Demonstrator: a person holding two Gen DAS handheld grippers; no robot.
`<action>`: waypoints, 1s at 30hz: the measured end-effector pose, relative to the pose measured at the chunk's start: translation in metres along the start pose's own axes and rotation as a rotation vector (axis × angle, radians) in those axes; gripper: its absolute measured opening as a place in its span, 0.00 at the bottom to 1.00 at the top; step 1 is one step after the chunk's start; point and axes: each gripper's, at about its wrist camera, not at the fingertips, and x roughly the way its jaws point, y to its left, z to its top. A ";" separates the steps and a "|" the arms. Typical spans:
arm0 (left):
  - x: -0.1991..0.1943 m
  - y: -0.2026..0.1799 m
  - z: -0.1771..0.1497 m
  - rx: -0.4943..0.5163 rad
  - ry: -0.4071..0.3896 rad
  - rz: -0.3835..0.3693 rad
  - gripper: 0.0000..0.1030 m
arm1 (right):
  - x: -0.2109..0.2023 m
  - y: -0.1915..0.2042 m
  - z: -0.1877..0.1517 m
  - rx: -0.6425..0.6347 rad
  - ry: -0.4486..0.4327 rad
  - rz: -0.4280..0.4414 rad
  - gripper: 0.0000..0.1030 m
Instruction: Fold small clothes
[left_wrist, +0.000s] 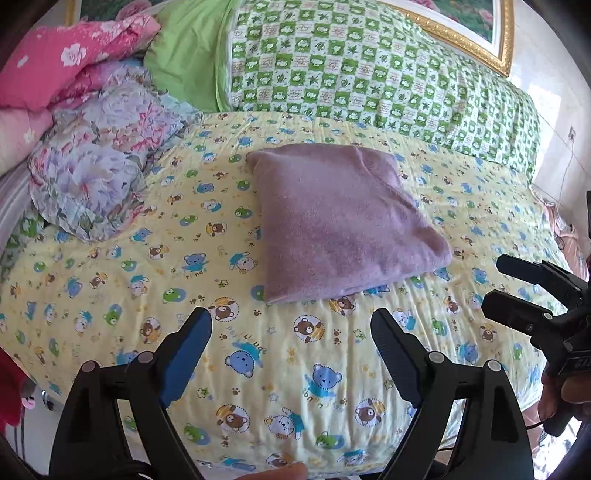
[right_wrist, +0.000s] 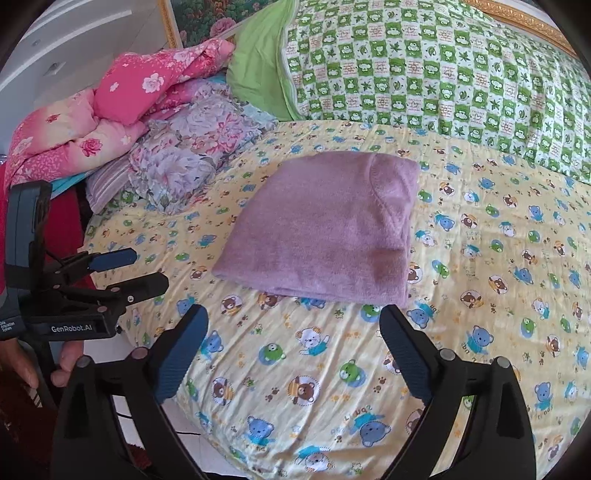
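Observation:
A folded purple garment (left_wrist: 340, 218) (right_wrist: 321, 229) lies flat in a compact rectangle on the yellow bear-print bed sheet (left_wrist: 147, 280) (right_wrist: 480, 280). My left gripper (left_wrist: 291, 321) hovers open just short of its near edge, nothing between the fingers. My right gripper (right_wrist: 293, 317) is likewise open and empty, a little back from the garment's near edge. Each gripper shows in the other's view: the right one (left_wrist: 495, 284) at the right edge of the left wrist view, the left one (right_wrist: 147, 269) at the left of the right wrist view, both held by a hand.
A green checked quilt (left_wrist: 369, 74) (right_wrist: 443, 74) lies along the far side of the bed. Pink floral bedding (left_wrist: 74, 55) (right_wrist: 129, 92) and a lilac floral pillow (left_wrist: 99, 162) (right_wrist: 188, 155) are piled at the far left. A gold picture frame (left_wrist: 480, 40) stands behind.

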 end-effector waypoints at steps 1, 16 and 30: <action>0.005 0.000 -0.001 -0.001 0.005 0.004 0.86 | 0.005 -0.002 -0.001 0.008 0.006 -0.001 0.92; 0.054 -0.017 -0.014 0.103 0.018 0.097 0.86 | 0.051 -0.013 -0.008 0.025 0.031 -0.033 0.93; 0.065 -0.016 -0.012 0.081 0.039 0.107 0.86 | 0.066 -0.015 -0.010 0.017 0.048 -0.026 0.93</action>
